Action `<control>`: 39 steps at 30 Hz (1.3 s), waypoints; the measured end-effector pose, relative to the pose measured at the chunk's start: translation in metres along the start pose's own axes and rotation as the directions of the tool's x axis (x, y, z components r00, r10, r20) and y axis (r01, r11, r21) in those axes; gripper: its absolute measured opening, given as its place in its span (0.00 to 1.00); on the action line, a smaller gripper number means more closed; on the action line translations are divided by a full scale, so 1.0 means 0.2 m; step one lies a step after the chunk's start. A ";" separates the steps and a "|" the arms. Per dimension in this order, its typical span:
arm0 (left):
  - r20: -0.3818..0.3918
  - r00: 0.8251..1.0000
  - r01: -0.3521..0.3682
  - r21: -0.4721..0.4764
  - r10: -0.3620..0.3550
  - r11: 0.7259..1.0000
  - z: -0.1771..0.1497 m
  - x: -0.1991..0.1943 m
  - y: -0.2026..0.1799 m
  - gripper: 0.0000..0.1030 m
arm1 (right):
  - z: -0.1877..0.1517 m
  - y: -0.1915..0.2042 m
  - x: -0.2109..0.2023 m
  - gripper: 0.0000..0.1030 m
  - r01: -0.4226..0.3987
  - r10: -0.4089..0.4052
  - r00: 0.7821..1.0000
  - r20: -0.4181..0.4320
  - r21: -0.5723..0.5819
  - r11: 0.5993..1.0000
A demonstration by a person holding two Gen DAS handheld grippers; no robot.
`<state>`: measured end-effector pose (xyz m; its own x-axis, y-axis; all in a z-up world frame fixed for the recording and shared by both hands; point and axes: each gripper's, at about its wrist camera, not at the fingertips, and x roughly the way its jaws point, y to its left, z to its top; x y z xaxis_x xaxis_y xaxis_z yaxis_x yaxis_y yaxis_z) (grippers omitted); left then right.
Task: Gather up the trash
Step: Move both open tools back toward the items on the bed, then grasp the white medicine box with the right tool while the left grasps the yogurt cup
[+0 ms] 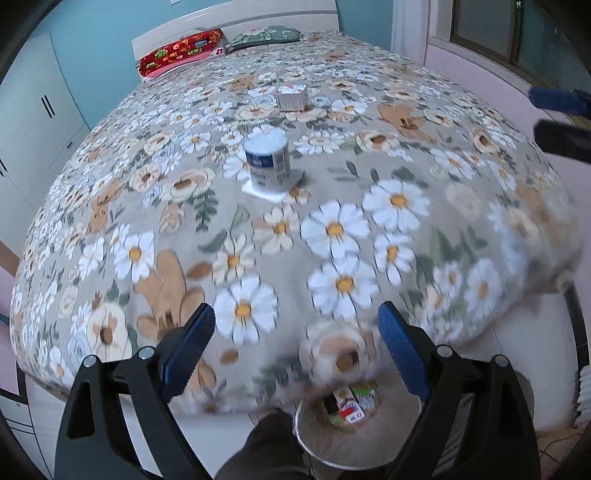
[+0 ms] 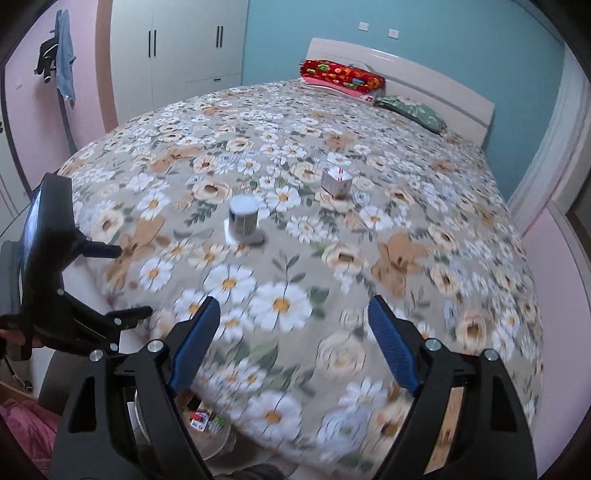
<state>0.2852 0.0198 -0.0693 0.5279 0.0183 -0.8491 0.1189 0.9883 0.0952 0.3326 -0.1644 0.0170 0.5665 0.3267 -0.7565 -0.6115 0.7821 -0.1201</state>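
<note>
Bed [image 1: 424, 122] fills both views, floral cover [image 2: 406, 155], headboard [image 2: 424, 74] at twelve o'clock. Red patterned pillow [image 1: 181, 51] and green pillow [image 1: 266, 35] lie at the head end.

Trash bin [image 1: 391, 439] on the floor at six o'clock of my left wrist view, hard against the foot of the bed. Coloured wrappers and a small carton [image 1: 349, 406] lie in the bottom. In the right wrist view the bin sits at seven o'clock, mostly hidden behind my own finger.

Left on the cover: a white-and-blue cylindrical container [image 1: 266, 162], upright on a white flat piece [image 1: 271, 192], about twelve o'clock from my left gripper [image 1: 295, 354]. A small white box with red marks [image 1: 291, 96] stands beyond it, well apart, slightly toward one o'clock.

Left gripper: jaws spread wide, nothing between the blue pads [image 1: 192, 350]. It hangs over the foot of the bed.

Right gripper [image 2: 293, 343]: jaws wide, nothing held.

Frames blurred near the bed edge; print on the container unreadable.
</note>
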 end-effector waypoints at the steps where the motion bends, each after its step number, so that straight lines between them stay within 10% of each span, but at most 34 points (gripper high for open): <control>1: 0.005 1.000 -0.008 0.003 0.008 1.000 0.04 0.02 0.01 0.89 | 0.05 -0.04 0.05 0.79 -0.011 0.011 1.000 -0.002 -0.001 1.000; 16: 0.003 1.000 -0.006 0.050 0.006 0.999 0.45 0.45 0.14 0.89 | 0.57 -0.46 0.81 0.79 -0.090 0.079 0.991 -0.110 -0.093 0.992; 33: 0.015 0.996 0.084 0.090 -0.085 0.992 0.70 0.78 0.23 0.87 | 0.96 -0.49 1.79 0.79 -0.114 0.032 0.971 -0.239 -0.336 0.935; 37: -0.019 0.993 0.121 0.091 -0.119 0.989 0.72 0.86 0.25 0.56 | 1.00 -0.47 1.95 0.79 -0.163 0.059 0.958 -0.280 -0.365 0.917; 39: -0.043 0.988 0.153 0.079 -0.150 0.985 0.73 0.90 0.27 0.48 | 1.01 -0.47 2.00 0.64 -0.176 0.066 0.954 -0.292 -0.369 0.913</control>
<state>0.5091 0.0551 -0.1404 0.4671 -0.1235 -0.8756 0.2640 0.9645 0.0048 0.7269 0.0001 -0.1448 0.3389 0.2087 -0.9174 -0.8617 0.4603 -0.2136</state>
